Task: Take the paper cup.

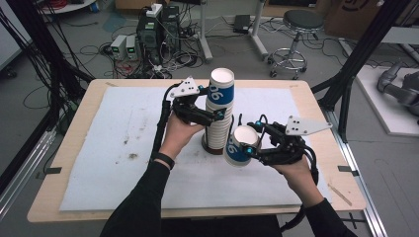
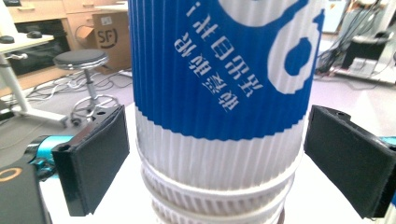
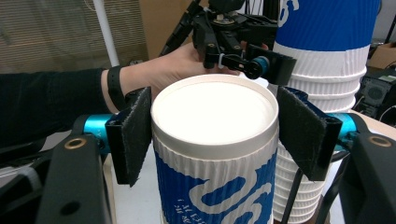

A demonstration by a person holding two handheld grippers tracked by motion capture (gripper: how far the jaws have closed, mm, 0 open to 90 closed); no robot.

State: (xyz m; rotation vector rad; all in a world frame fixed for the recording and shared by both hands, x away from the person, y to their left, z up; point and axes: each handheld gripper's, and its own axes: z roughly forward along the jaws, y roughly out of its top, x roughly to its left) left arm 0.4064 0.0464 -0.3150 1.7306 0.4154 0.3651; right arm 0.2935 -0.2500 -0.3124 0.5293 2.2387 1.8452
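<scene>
My right tongs (image 3: 212, 140) pinch a single paper cup (image 3: 215, 154) beside the stack (image 1: 220, 111) on the surface (image 1: 123, 143), my left tongs (image 2: 219, 158) stand spread around the stack; the cup seems light and crushable, so I hold it gently near its stiff rim.

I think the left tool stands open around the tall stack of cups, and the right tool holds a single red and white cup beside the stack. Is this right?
Not quite. The single cup in the right tool is blue and white, not red and white, as the right gripper view shows. The rest holds: the left tool stands open around the tall stack of cups, its pads clear of the sides.
</scene>
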